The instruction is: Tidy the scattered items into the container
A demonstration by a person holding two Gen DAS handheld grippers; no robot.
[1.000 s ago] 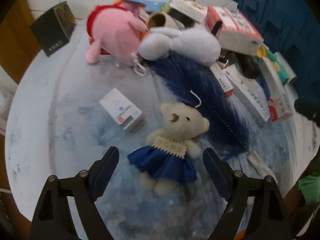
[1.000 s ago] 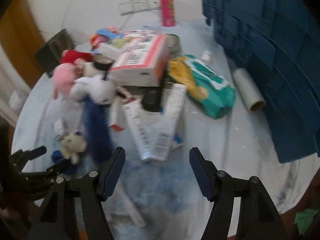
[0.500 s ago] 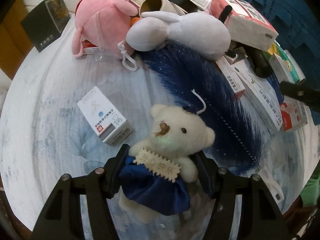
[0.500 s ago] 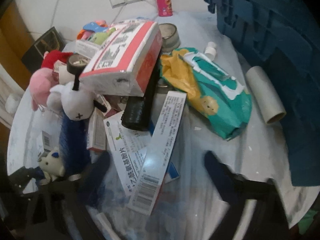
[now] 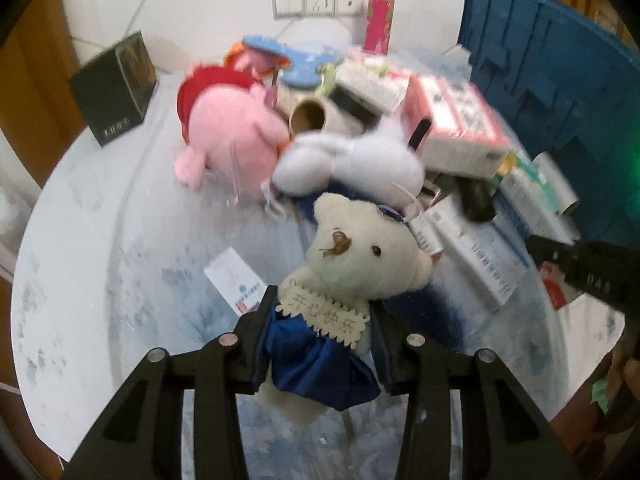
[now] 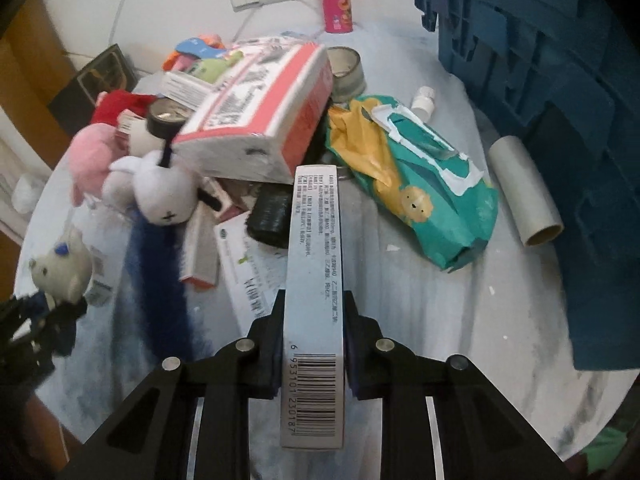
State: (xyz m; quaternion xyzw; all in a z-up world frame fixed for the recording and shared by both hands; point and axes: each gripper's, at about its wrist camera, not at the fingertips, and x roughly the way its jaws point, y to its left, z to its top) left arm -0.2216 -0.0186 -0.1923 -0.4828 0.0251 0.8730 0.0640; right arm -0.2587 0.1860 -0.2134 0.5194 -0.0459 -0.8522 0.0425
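The left gripper [image 5: 320, 344] has just squeezed shut on the teddy bear [image 5: 352, 268] and the right gripper [image 6: 312, 344] on a long thin box [image 6: 314, 280] (just 2 things picked), while many toys and boxes wait outside the blue crate [image 6: 560, 100].

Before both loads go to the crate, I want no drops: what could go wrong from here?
1. The left tongs pinch the bear only at its soft skirt; it might slip or swing.
2. The right tongs grip the long box near one end, so it may pivot.
3. The crate wall is tall; a low carry could clip it.
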